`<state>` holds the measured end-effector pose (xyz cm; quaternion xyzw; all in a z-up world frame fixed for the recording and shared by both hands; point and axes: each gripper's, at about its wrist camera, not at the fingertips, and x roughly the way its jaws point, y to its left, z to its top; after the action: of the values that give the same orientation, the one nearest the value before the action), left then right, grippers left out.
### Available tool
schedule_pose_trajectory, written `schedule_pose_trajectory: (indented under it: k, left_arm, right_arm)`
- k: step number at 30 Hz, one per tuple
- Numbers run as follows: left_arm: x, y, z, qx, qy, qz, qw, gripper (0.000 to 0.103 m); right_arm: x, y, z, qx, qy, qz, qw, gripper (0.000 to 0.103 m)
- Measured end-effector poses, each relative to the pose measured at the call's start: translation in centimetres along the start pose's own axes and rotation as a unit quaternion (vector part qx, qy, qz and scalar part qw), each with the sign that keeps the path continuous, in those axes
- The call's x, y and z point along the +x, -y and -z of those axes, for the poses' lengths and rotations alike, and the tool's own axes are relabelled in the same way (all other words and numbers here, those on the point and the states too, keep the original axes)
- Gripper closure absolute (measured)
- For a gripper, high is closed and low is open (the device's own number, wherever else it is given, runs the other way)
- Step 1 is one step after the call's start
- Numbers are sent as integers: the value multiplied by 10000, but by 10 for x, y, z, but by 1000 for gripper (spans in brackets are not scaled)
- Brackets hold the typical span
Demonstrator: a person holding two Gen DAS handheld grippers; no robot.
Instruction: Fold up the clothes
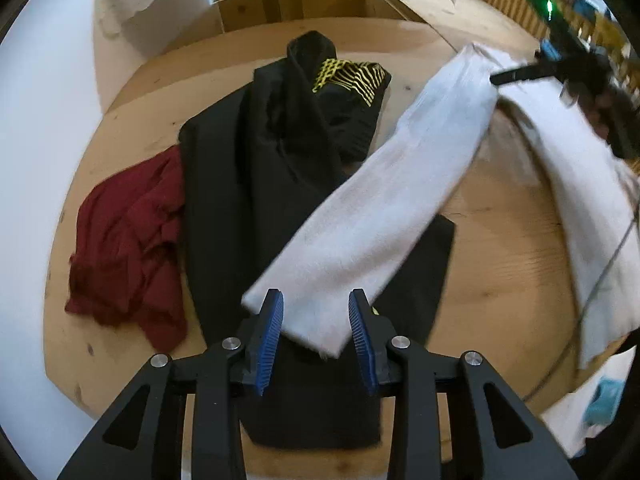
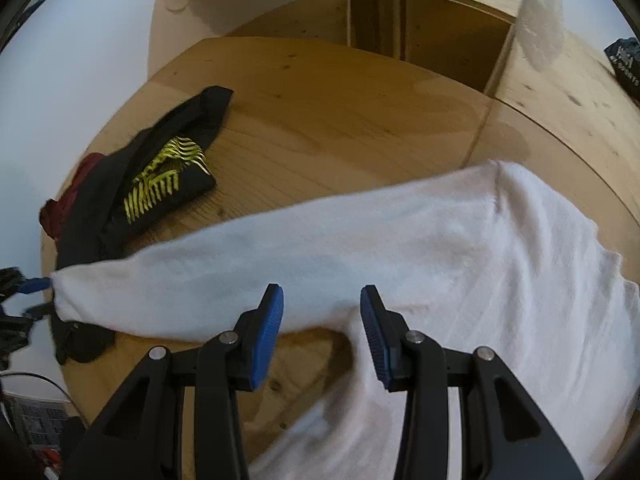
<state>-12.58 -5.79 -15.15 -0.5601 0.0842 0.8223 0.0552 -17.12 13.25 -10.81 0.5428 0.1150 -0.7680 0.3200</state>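
A round wooden table (image 1: 500, 280) stands by a white wall, with clothes lying on it. A white sweater (image 2: 500, 280) is spread on the right part of the table. Its long sleeve (image 1: 380, 200) reaches out to the left and lies across a black garment (image 1: 240, 200) with yellow stripes on it. A dark red top (image 1: 128, 240) sits crumpled just beside the black one.

The left gripper (image 1: 316, 336) is at the cuff end of the sleeve. Its jaws are apart, with the cuff between them, not squeezed. The right gripper (image 2: 322, 336) hovers over the place where the sleeve meets the body. Its jaws are apart too, and hold nothing.

The sweater looks soft, light and floppy. It would sag and bunch if picked up by one spot. A good place to take hold is probably the cuff, with the other gripper near the shoulder, so the sleeve can fold flat over the body.

There are no boxes or baskets to be seen.
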Motion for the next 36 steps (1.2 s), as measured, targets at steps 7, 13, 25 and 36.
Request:
schedule_pose_trajectory:
  k: [7,13,25,36]
  left_arm:
    - [27,4,-1,399,-341,82,9986,100]
    - [9,-21,-3,-114,-121,405,9990,103]
    - [6,-11,-9,374,-71,312,9988,76]
    - [-20,-40,-18,-181,103,763,9969,98]
  right_arm:
    - [11,-23,-15,-250,-84,-71,9996,63]
    - [21,-31,-26,-268,-89,-48,9996,88]
    - [41,-39,-40,-140,-218,-59,9996,99]
    - [29,-9,-51,682,-19,-805,9944,99]
